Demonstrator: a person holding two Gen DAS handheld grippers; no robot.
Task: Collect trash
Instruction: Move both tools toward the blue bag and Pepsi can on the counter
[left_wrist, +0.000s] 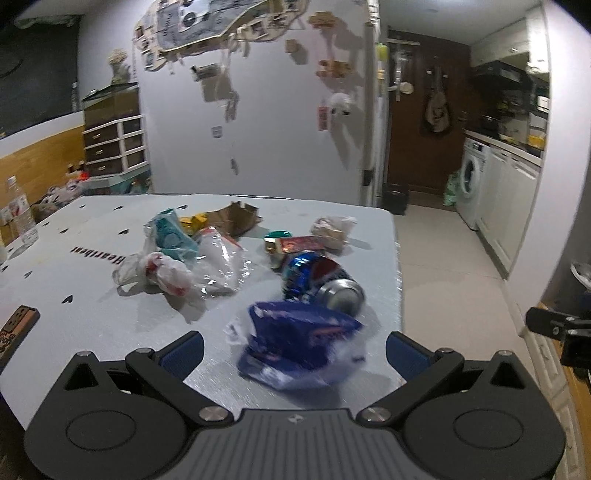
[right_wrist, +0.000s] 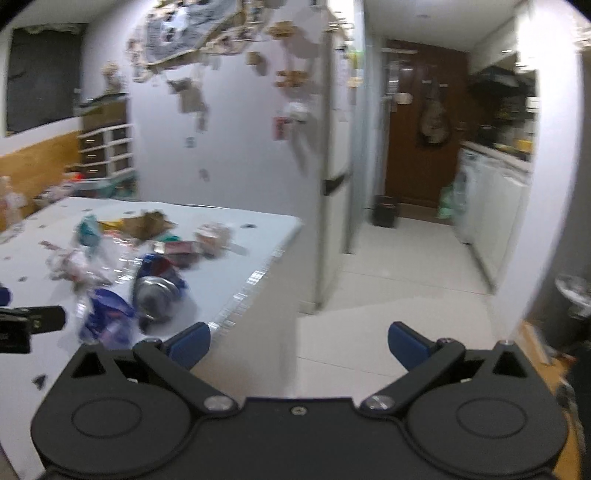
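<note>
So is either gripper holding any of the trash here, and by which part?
Nothing is held. The left gripper is open around the blue wrapper on the table, jaws not touching it; the right gripper is open over the floor.

A white desk (left_wrist: 92, 314) holds a blue can (left_wrist: 321, 277), a blue wrapper (left_wrist: 295, 343), clear bags (left_wrist: 218, 262) and a water bottle (left_wrist: 20, 212).
</note>
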